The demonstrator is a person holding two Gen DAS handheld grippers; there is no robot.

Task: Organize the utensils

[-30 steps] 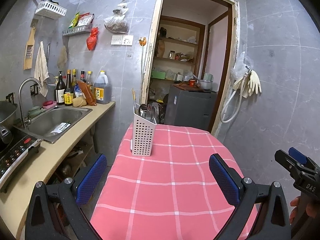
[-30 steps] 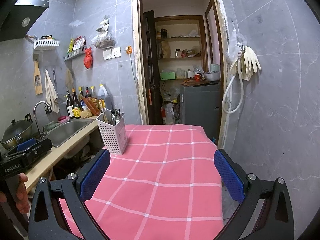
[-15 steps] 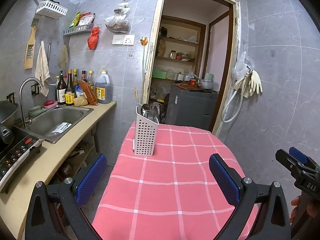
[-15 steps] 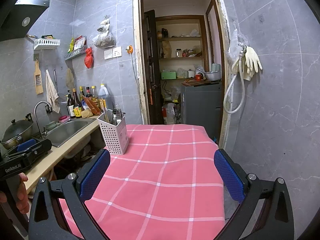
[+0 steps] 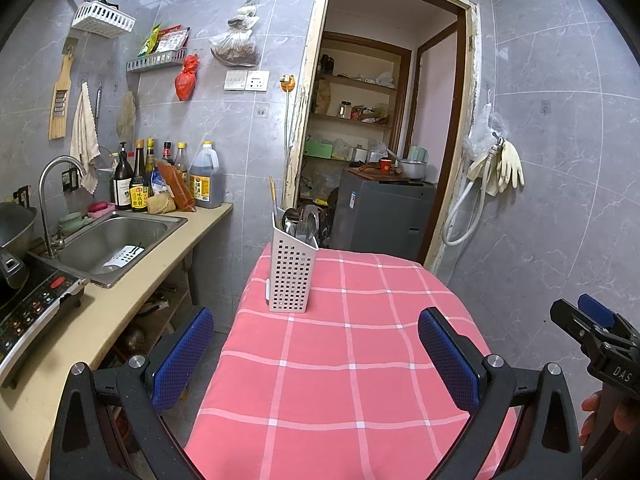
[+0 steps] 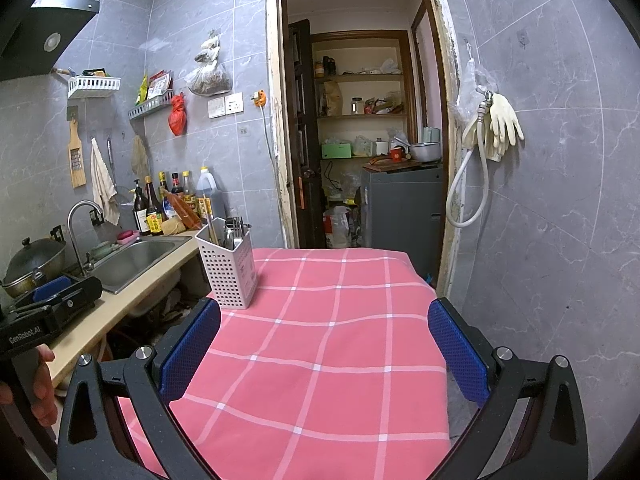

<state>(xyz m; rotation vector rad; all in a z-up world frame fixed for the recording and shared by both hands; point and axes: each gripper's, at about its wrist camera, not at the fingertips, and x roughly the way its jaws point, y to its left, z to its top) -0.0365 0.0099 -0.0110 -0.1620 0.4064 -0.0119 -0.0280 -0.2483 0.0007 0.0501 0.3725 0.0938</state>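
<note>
Both claws hang above the near end of the surface (image 5: 352, 360), which is draped in a pink cloth with white checks. The left claw (image 5: 316, 354) has its blue-padded fingers spread wide apart with nothing between them. The right claw (image 6: 324, 352) is spread just as wide and is equally bare.

The white perforated utensil holder (image 5: 291, 276) stands upright near the far left corner of the cloth, well ahead of both claws. Out of its top poke a pair of chopsticks (image 5: 273, 199) and a cluster of metal utensils (image 5: 303, 220); I think these are spoons and perhaps a fork, though they are too small to sort out.

To the left runs a beige counter (image 5: 120, 312) with a steel sink (image 5: 116, 246) and tap, and a row of sauce bottles (image 5: 160, 180) stands against the tiled wall. An open doorway (image 6: 360, 140) leads to a pantry straight ahead, and rubber gloves (image 6: 502, 126) hang on the right-hand wall.
</note>
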